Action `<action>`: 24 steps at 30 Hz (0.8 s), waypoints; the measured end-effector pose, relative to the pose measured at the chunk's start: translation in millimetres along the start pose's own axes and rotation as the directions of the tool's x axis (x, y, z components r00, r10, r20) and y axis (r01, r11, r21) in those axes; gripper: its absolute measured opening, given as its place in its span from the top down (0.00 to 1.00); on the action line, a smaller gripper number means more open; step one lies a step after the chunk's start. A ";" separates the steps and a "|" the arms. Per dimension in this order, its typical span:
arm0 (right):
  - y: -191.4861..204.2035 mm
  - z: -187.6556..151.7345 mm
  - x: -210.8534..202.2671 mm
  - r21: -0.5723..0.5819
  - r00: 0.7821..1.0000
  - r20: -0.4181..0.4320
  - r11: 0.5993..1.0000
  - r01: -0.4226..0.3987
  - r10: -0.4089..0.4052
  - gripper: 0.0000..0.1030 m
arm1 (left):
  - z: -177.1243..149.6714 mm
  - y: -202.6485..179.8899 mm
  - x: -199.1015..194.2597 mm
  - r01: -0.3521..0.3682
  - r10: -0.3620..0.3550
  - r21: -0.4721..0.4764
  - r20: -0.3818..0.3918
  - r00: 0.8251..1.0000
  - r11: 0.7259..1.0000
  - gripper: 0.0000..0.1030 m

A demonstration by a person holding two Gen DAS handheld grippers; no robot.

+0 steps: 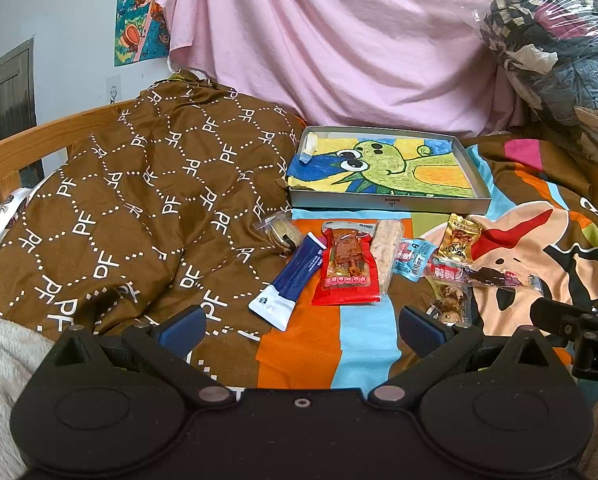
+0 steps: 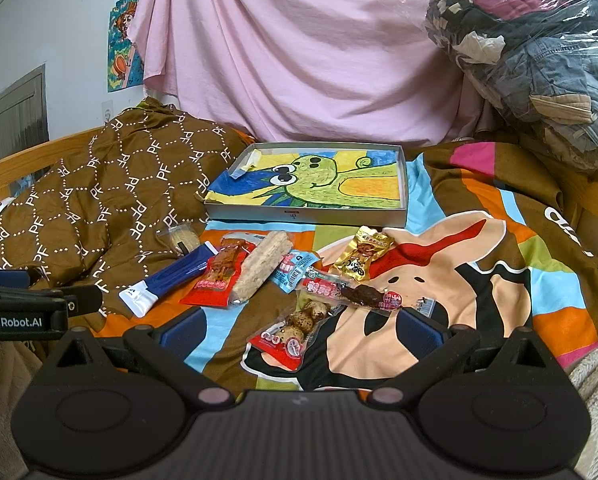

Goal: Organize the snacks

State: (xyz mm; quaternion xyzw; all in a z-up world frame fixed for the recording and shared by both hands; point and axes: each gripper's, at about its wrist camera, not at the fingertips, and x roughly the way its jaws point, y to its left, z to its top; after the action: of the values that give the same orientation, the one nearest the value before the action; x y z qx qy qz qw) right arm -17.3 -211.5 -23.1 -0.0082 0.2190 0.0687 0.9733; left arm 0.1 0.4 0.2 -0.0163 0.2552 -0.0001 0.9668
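Several snack packets lie on the bed cover in front of a shallow grey box [image 1: 387, 202] [image 2: 307, 216] lined with a dinosaur drawing. Among them are a blue-white stick pack [image 1: 291, 284] [image 2: 167, 280], a red pouch [image 1: 347, 268] [image 2: 219, 276], a pale bar [image 1: 385, 252] [image 2: 261, 266], a gold packet [image 1: 459, 242] [image 2: 363, 256], a dark jerky pack [image 2: 363, 294] and a quail-egg pack [image 2: 295, 328]. My left gripper [image 1: 301, 330] is open and empty, just short of the red pouch. My right gripper [image 2: 301, 330] is open and empty over the quail-egg pack.
A brown PF-patterned quilt [image 1: 131, 208] is heaped at the left against a wooden bed rail [image 1: 39, 136]. A pink sheet [image 1: 339, 40] hangs behind. A plastic bag of clothes [image 2: 539, 60] sits at the back right. A clear biscuit pack [image 1: 279, 232] lies by the quilt.
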 end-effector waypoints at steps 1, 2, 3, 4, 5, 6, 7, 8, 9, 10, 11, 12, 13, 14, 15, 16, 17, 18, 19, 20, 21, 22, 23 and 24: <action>0.0 0.0 0.0 0.000 1.000 0.000 1.000 0.000 0.000 0.00 | 0.0 0.0 0.0 0.000 0.000 0.000 0.000 1.000 1.000 0.01; 0.0 0.0 -0.1 0.000 1.000 0.000 1.000 0.000 0.000 0.00 | 0.0 0.0 0.0 0.000 0.000 0.000 0.000 1.000 1.000 0.01; 0.1 0.0 -0.1 0.000 1.000 0.000 1.000 0.000 0.000 0.00 | 0.0 0.0 0.0 0.000 0.000 0.000 0.000 1.000 1.000 0.01; 0.1 0.0 -0.2 0.000 1.000 0.000 1.000 0.000 0.000 0.00 | 0.0 -0.1 0.0 0.000 0.000 0.000 0.000 1.000 1.000 0.01; 0.2 0.0 -0.2 0.000 1.000 0.000 1.000 0.000 0.000 0.00 | 0.0 -0.1 0.0 0.000 0.000 0.000 0.000 1.000 1.000 0.01; 0.2 0.0 -0.2 -0.001 1.000 0.000 1.000 0.000 0.000 0.00 | 0.0 0.0 0.0 0.000 0.000 -0.001 0.000 1.000 1.000 0.01; 0.2 0.0 -0.3 -0.001 1.000 0.000 1.000 0.000 0.000 0.00 | 0.0 0.0 0.0 0.000 0.000 -0.001 0.000 1.000 1.000 0.01; 0.2 0.1 -0.3 -0.001 1.000 0.000 1.000 0.000 0.000 0.00 | 0.0 0.0 0.0 0.000 0.000 0.000 0.000 1.000 1.000 0.01; 0.2 0.0 -0.4 -0.001 1.000 0.000 1.000 0.000 0.000 0.00 | 0.0 0.0 0.0 0.000 0.000 -0.001 0.000 1.000 1.000 0.01; 0.3 0.0 -0.4 -0.001 1.000 0.000 1.000 0.000 0.000 0.00 | 0.0 0.0 0.1 0.000 0.000 -0.001 -0.001 1.000 1.000 0.01; 0.4 0.0 -0.6 0.000 1.000 0.000 1.000 0.000 0.000 0.00 | 0.0 0.0 0.0 0.000 0.000 -0.001 -0.001 1.000 1.000 0.01; 0.6 0.0 -0.8 0.000 1.000 0.000 1.000 -0.002 0.002 0.00 | 0.0 0.0 0.0 0.000 0.000 -0.001 -0.001 1.000 1.000 0.01; 0.2 0.0 -0.9 0.003 1.000 0.000 1.000 -0.007 0.007 0.00 | 0.0 0.0 0.0 0.000 0.000 0.000 -0.001 1.000 1.000 0.01; -0.4 0.0 -0.9 0.008 1.000 -0.002 1.000 -0.012 0.012 0.00 | 0.0 0.1 0.0 0.000 0.000 -0.001 -0.001 1.000 1.000 0.01; -1.0 0.0 -1.0 0.013 1.000 -0.003 1.000 -0.014 0.014 0.00 | 0.0 0.1 0.0 0.000 0.000 -0.001 -0.001 1.000 1.000 0.01; -1.5 0.0 -1.1 0.017 1.000 -0.003 1.000 -0.014 0.014 0.00 | 0.1 0.0 0.1 0.000 0.000 -0.001 -0.001 1.000 1.000 0.01; -1.3 -0.4 2.1 0.020 1.000 -0.004 1.000 -0.015 0.015 0.00 | 0.1 0.0 0.1 -0.001 0.001 -0.001 -0.001 1.000 1.000 0.01; -1.5 0.2 0.9 0.021 1.000 -0.004 1.000 -0.015 0.015 0.00 | 0.1 0.0 0.0 -0.001 0.001 -0.001 -0.001 1.000 1.000 0.01; -2.4 -0.4 0.8 0.022 1.000 -0.004 1.000 -0.015 0.015 0.00 | 0.1 -0.1 -0.1 -0.002 0.002 -0.001 -0.001 1.000 1.000 0.01; -2.5 -0.3 0.8 0.021 1.000 -0.004 1.000 -0.015 0.015 0.00 | 0.1 -0.1 0.0 -0.002 0.002 -0.001 -0.002 1.000 1.000 0.01; -2.6 -0.4 1.0 0.021 1.000 -0.004 1.000 -0.016 0.016 0.00 | 0.1 0.0 0.1 -0.001 0.001 -0.001 -0.002 1.000 1.000 0.01; -2.3 0.7 -0.3 0.020 1.000 -0.004 1.000 -0.016 0.016 0.00 | 0.1 0.0 0.1 -0.001 0.001 -0.001 -0.002 1.000 1.000 0.01; -2.8 0.7 -0.1 0.019 1.000 -0.005 1.000 -0.015 0.016 0.00 | 0.1 0.0 0.0 -0.001 0.001 -0.001 -0.002 1.000 1.000 0.01; -2.4 0.6 -0.1 0.019 1.000 -0.005 1.000 -0.015 0.015 0.00 | 0.1 0.0 0.1 -0.001 0.001 -0.001 -0.002 1.000 1.000 0.01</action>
State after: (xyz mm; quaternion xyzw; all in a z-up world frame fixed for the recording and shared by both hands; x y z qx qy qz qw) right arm -16.9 -213.8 -22.6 0.0024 0.2221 0.0742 0.9722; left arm 0.3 0.4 0.3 -0.0168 0.2562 0.0006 0.9665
